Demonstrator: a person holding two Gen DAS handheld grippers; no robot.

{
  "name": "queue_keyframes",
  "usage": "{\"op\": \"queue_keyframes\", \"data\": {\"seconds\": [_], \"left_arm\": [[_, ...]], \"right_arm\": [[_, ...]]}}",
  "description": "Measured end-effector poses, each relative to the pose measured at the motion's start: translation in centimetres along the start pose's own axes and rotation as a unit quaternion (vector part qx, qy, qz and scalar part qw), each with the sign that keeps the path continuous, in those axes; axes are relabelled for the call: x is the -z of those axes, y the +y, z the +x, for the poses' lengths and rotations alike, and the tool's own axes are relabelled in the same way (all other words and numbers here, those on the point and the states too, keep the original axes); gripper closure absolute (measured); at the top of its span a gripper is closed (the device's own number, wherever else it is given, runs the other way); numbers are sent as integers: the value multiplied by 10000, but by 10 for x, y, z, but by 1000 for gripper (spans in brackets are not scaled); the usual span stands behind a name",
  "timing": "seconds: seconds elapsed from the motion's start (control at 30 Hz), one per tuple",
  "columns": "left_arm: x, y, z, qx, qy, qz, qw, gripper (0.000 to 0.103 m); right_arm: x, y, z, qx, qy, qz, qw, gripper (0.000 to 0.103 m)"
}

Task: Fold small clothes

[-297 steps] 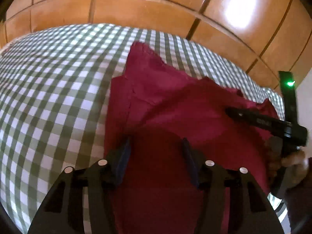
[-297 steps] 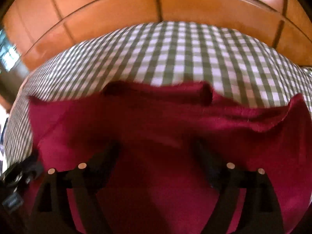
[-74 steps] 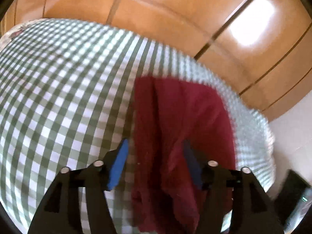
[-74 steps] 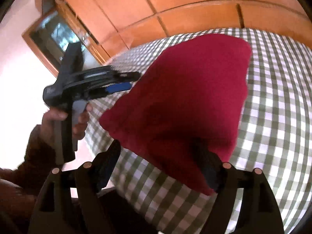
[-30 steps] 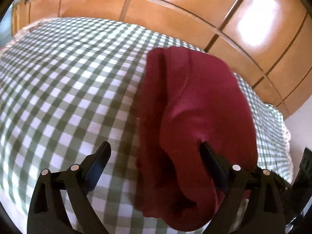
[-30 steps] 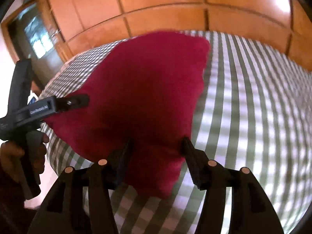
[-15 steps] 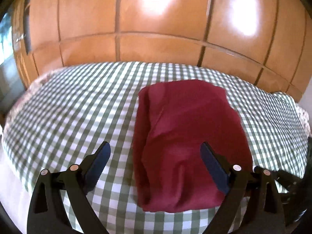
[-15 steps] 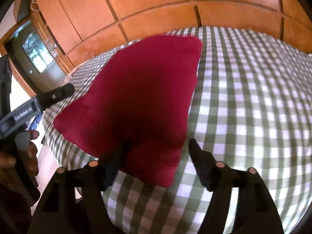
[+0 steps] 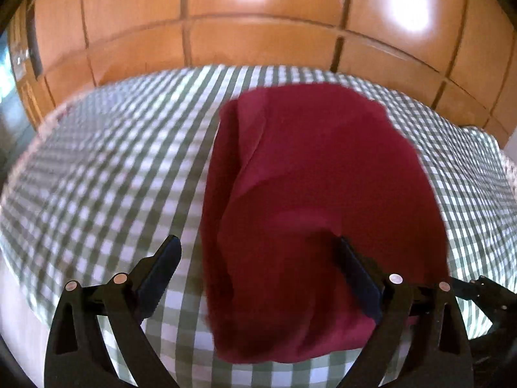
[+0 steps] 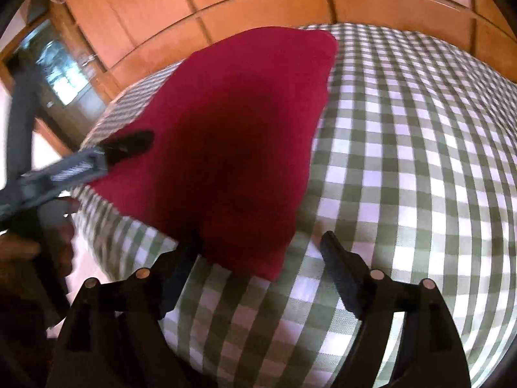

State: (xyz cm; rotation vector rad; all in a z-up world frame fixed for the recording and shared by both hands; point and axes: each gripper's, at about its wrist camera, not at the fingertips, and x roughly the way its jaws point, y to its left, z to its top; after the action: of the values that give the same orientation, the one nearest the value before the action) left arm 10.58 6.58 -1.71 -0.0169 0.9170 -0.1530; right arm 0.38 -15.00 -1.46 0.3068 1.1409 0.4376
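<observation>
light: bright, warm | glare: white patches on wood panels (image 9: 258, 42) | blur: motion-smeared | edges: fisheye-bent, dark corners

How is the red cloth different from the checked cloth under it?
The red cloth is one plain dark red colour; the checked cloth has green and white squares.
The red cloth is small and folded into a neat bundle; the checked cloth is much bigger and spread out flat.
The red cloth lies on top; the checked cloth is underneath, covering the whole surface.
Both are soft fabric, and neither tool is gripping either one.
</observation>
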Motion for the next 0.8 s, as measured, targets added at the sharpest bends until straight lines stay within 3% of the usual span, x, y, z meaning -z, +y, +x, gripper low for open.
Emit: {"op": "queue_keyframes", "data": {"seconds": [0.1,0.27,0.47,0.53,0.67,0.73,0.8], "left_arm": [[2,14,2,205,26,-274,9994,4],[2,37,15,843,309,-679,9936,3],[4,46,24,1351,470,-821,9863,7],[2,53,28,1695,525,-909,9799,13],[2,57,32,2124,565,-993,9705,20],[4,60,35,2363,597,-1122,9633,25],[6,64,39,2660,624,-1325,9528,31]], "right_arm": [[-14,-22,-21,-428,-152,350,9984,10],[-47,-66,-25,-800,-341,1135,9897,9],[-85,-82,11,-968,-171,1258,9872,9],[-96,-78,26,-1021,-107,1321,9859,9],[-111,-73,53,-1537,100,1457,9773,14],[-114,-69,62,-1506,153,1448,9778,14],[-114,-61,64,-1307,143,1300,9828,24]]}}
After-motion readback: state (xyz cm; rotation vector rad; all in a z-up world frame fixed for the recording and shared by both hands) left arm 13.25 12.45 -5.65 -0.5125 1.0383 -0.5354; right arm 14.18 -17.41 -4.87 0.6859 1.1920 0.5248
